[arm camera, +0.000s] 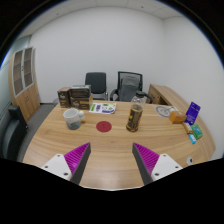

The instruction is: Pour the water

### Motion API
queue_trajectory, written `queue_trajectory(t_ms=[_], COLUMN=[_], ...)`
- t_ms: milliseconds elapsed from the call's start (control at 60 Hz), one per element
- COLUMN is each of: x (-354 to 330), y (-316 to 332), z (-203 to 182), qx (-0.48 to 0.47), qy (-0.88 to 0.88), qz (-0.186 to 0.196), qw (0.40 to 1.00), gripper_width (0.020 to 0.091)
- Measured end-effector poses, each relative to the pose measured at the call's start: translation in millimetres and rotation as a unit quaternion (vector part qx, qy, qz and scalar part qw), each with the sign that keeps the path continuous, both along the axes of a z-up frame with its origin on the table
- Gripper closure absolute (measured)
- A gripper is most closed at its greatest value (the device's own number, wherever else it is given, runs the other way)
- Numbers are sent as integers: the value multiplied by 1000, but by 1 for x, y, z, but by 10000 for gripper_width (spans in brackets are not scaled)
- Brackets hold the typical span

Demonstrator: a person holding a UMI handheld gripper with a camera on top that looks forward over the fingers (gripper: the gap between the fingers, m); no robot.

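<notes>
Bottle [134, 117] stands upright, well beyond the open hand-held gripper [111, 160].

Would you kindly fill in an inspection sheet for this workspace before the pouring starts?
Surface: wooden table, bare just ahead of the fingers.
Job's things: mug and tall can upright, apart, either side of a red coaster.
Clutter: boxes, booklet, purple package.
Gripper: gripper open, holding nothing.
Cables: nothing seen.
Surroundings: two office chairs, wooden cabinet, white wall.
</notes>
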State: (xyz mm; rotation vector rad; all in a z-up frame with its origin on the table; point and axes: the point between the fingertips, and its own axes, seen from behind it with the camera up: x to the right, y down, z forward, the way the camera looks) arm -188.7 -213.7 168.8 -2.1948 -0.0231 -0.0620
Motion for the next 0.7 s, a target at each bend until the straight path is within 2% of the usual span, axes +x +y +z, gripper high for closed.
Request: queue_trajectory(t_ms=[250,500,650,700], x=[106,130,129,132], y=[125,245,275,280], z=[-34,-74,-97,-99], qx=[51,76,80,87], qy=[11,31,28,21], qz=[-23,-15,-6,-8], qw=[998,996,996,996], gripper_width=[246,265,485,590])
